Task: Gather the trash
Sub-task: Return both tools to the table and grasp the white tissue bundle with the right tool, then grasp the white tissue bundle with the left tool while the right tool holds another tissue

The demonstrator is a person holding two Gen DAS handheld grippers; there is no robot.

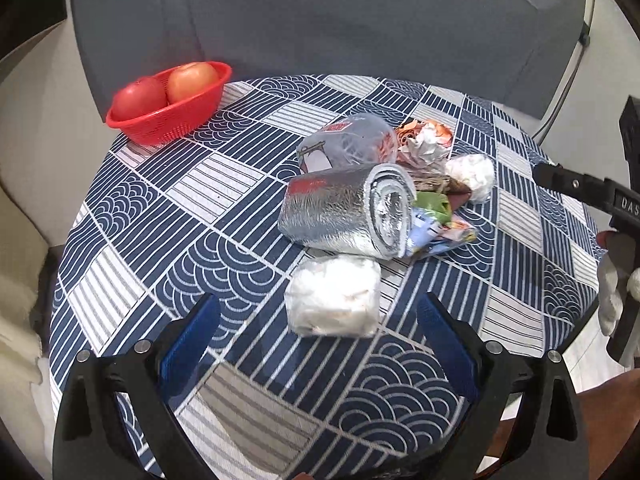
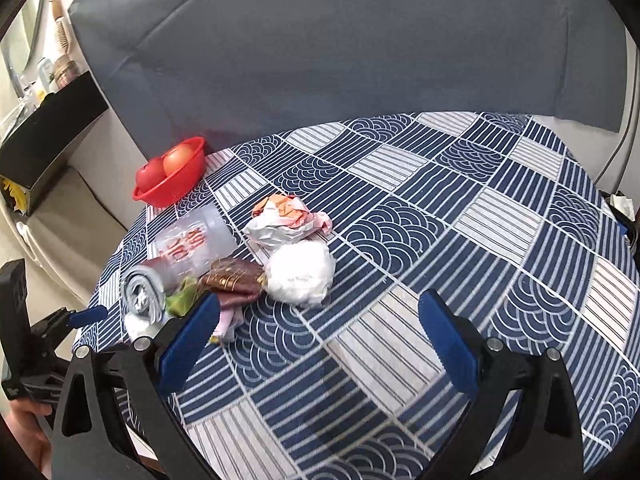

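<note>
Left wrist view has the left gripper [image 1: 318, 320] spread wide and holding nothing, its blue pads [image 1: 192, 332] flanking a white plastic-wrapped wad [image 1: 334, 297] that lies on the patterned tablecloth [image 1: 160, 200] between the fingertips, touching neither. Just beyond that wad lies the silver foil roll [image 1: 344, 214], the landmark of the trash heap: its long axis runs left to right, and its spiral open end faces right. Behind the roll rests a clear plastic bag [image 1: 348, 142] with red printing too blurred to read; to the roll's right sit crumpled paper [image 1: 424, 146], a second white wad [image 1: 472, 176], and green and blue wrappers [image 1: 436, 220] tucked against the open end. Far left of the roll, at the table edge, a red basket [image 1: 168, 120] holds two apples [image 1: 192, 80]. At the right edge the other tool's handle shows the letters "DAS", cut off. Right wrist view shows the right gripper [image 2: 318, 320] likewise released and empty, hovering over bare cloth with the white wad [image 2: 300, 272] just beyond its left finger and the roll [image 2: 144, 292] farther left.
</note>
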